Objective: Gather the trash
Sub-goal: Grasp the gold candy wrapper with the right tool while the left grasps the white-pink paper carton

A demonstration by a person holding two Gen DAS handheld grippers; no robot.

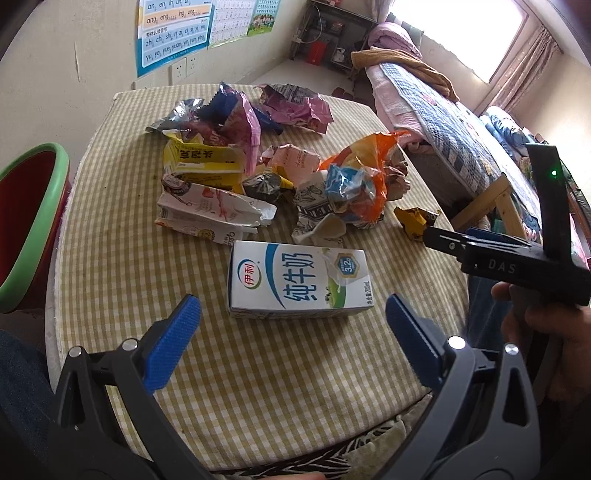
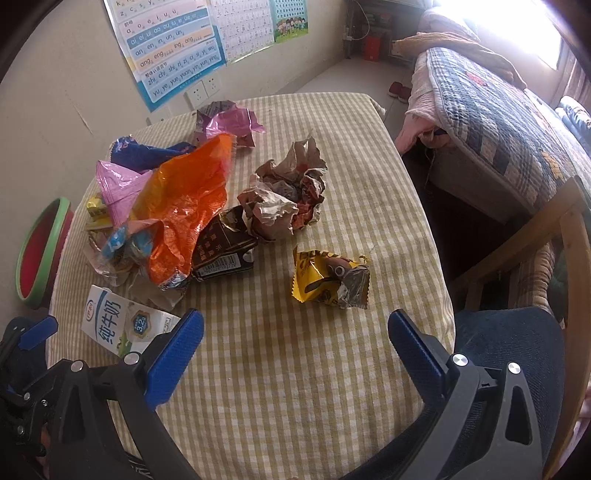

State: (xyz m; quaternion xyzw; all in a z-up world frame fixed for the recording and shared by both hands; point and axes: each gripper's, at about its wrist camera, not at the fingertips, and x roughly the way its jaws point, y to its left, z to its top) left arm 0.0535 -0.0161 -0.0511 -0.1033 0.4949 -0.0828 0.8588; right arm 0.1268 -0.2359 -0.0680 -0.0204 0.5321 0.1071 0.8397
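A white and blue milk carton (image 1: 299, 278) lies flat on the checked tablecloth (image 1: 122, 266), just ahead of my left gripper (image 1: 293, 317), which is open and empty. Behind the carton lies a heap of crumpled wrappers (image 1: 236, 147) and an orange bag (image 1: 369, 166). My right gripper (image 2: 295, 332) is open and empty too, with a yellow snack wrapper (image 2: 328, 278) a little ahead of it. In the right wrist view the milk carton (image 2: 122, 325) sits beside the left finger, and the orange bag (image 2: 184, 199) and a crumpled brown paper (image 2: 288, 199) lie further off.
A red bin with a green rim (image 1: 33, 221) stands off the table's left edge, seen in the right wrist view as the bin (image 2: 44, 251). A bed (image 2: 498, 122) runs along the right. A wooden chair (image 2: 569, 258) stands by the table's right side. Posters (image 1: 173, 29) hang on the wall.
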